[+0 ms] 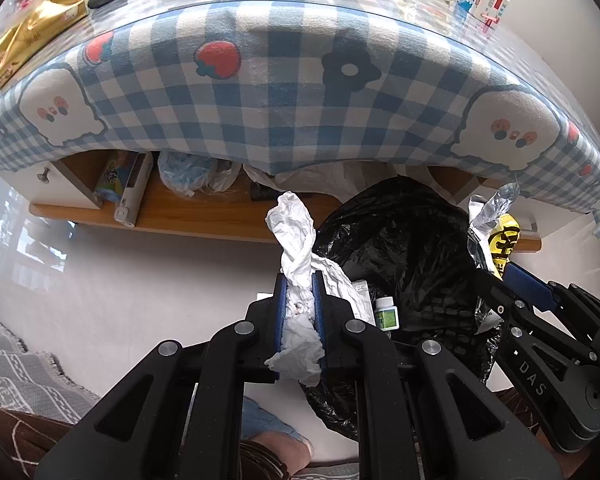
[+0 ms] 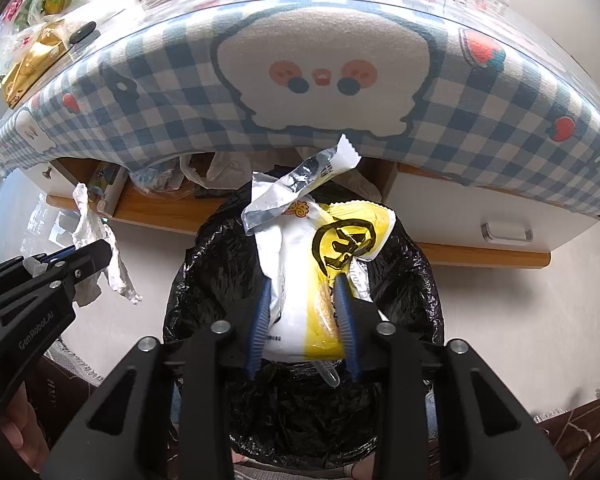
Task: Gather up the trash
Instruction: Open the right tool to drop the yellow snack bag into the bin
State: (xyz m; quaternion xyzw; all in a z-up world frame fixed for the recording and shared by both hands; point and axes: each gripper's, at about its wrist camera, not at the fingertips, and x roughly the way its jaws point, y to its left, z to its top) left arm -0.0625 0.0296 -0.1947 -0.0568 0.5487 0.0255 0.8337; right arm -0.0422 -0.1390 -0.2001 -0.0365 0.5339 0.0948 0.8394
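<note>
A bin lined with a black trash bag (image 2: 300, 408) stands on the floor below the table edge. My right gripper (image 2: 302, 288) hangs over its mouth. A white and yellow snack wrapper (image 2: 300, 264) with a silver torn top lies loosely between the spread blue pads, so this gripper is open. My left gripper (image 1: 298, 280) is shut on a crumpled white tissue (image 1: 296, 232) that sticks up past its tips, just left of the bag (image 1: 400, 240). In the left wrist view the right gripper (image 1: 516, 276) and the wrapper (image 1: 500, 236) are at the right.
A table with a blue checked cloth (image 1: 300, 100) overhangs the bin, with packets on top. Under it a wooden shelf (image 1: 204, 216) holds bags and a box. A small white bottle with a green label (image 1: 386, 314) sits by the bag. A grey rug (image 1: 16, 360) lies at lower left.
</note>
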